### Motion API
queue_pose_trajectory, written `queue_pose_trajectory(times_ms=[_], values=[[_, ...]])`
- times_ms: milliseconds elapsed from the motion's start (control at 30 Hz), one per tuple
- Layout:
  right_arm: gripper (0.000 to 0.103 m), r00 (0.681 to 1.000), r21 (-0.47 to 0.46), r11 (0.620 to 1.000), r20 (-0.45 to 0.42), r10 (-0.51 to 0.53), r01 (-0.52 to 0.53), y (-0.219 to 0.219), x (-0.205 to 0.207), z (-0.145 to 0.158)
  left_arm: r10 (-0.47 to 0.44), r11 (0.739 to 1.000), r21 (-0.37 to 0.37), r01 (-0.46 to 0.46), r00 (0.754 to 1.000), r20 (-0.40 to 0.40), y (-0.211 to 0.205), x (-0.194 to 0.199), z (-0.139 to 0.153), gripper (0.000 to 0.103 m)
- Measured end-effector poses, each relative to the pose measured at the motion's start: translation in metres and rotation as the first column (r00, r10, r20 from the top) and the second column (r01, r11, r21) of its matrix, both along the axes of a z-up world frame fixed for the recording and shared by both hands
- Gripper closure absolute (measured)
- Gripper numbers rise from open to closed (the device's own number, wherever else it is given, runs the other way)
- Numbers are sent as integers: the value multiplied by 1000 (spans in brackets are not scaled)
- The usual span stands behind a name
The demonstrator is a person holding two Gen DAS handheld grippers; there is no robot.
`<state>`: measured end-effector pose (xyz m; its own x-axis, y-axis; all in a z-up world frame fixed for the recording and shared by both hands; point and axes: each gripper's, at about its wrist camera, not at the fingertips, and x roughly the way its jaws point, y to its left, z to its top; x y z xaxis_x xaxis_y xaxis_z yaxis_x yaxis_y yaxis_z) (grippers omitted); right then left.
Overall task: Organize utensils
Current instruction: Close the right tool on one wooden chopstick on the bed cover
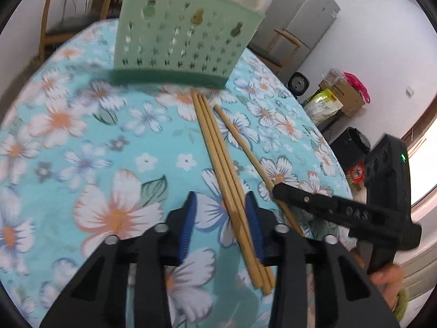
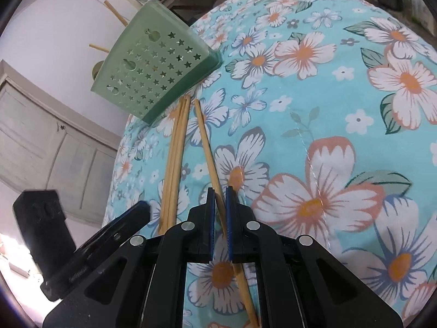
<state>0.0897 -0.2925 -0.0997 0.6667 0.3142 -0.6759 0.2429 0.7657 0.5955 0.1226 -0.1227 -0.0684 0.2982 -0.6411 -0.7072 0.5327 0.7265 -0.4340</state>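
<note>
A pale green utensil holder [image 1: 180, 35] [image 2: 155, 73] with star-shaped holes stands at the far side of the flowered tablecloth [image 1: 82, 136]; stick ends poke out of its top [image 2: 114, 13]. From its base a bundle of wooden chopsticks [image 1: 218, 150] [image 2: 176, 158] lies toward me. My left gripper [image 1: 221, 211] straddles that bundle, which lies close to the right blue pad [image 1: 252, 213] and apart from the left one. A single chopstick [image 1: 240, 142] [image 2: 204, 142] lies beside the bundle. My right gripper [image 2: 220, 199] [image 1: 277, 190] is shut on it near its low end.
The round table's edge curves away on the right in the left wrist view, with a black bin [image 1: 352, 142], boxes and bags [image 1: 338, 95] on the floor beyond. Wooden chairs [image 1: 57, 19] and a grey fridge [image 1: 303, 19] stand behind the table.
</note>
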Motion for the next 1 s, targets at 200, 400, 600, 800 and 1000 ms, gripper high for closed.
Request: queue_pose_trajectory(times_ms=[200, 400, 600, 800, 1000], values=[[98, 1000, 21, 1000, 3, 3, -3, -1, 2, -4, 14, 997, -71, -24, 990, -140, -3, 25, -14, 84], [97, 1000, 34, 999, 7, 6, -6, -3, 1, -4, 0, 990, -140, -32, 975, -223, -6, 37, -23, 90], [98, 1000, 50, 999, 12, 6, -7, -4, 0, -6, 6, 980, -189, -57, 966, -260, -2, 40, -26, 96], [98, 1000, 70, 998, 17, 9, -10, -8, -2, -8, 14, 969, -232, -84, 957, -289, 16, 40, -25, 98], [98, 1000, 68, 998, 16, 9, -10, -11, -4, -9, 71, 965, -229, -131, 964, -256, 45, 25, -16, 98]])
